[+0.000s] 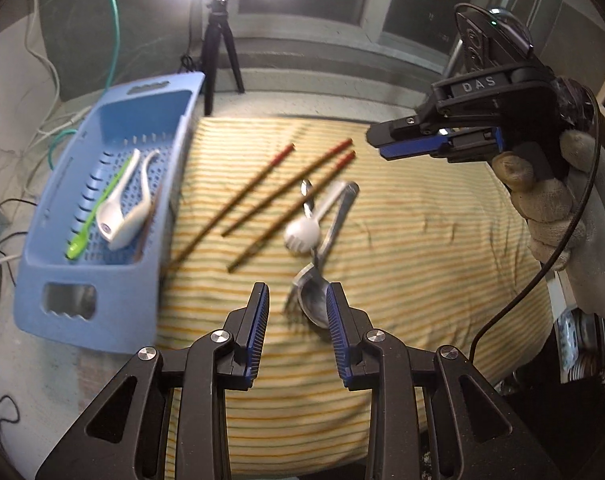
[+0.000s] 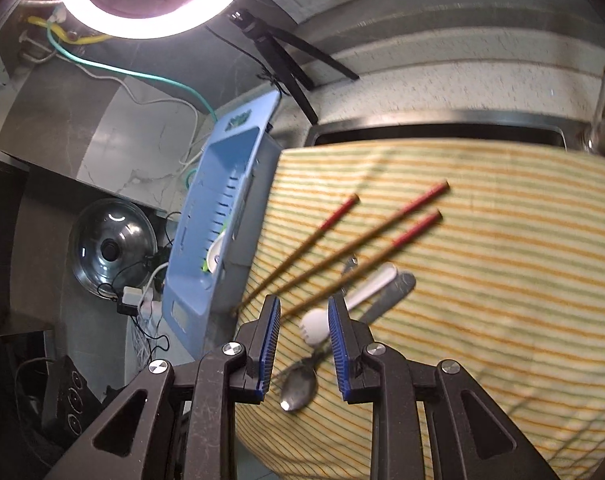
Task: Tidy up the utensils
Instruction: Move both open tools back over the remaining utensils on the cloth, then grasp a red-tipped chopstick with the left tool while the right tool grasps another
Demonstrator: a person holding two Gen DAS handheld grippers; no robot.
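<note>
Now we hover both empty, part-open claws, left (image 1: 297, 308) and right (image 2: 304, 320), over the tangled spoons (image 1: 314, 304) on the striped cloth (image 1: 422, 260), where a careless pinch could drag neighbouring chopsticks (image 1: 286, 196) away from the blue basket (image 1: 114, 280).

"das" on the right gripper (image 1: 382, 144)

Both grippers, L (image 1: 297, 300) & R (image 2: 304, 312), angled down, fingers parted (nothing gripped), gloved hand (image 1: 562, 208) on R
</note>
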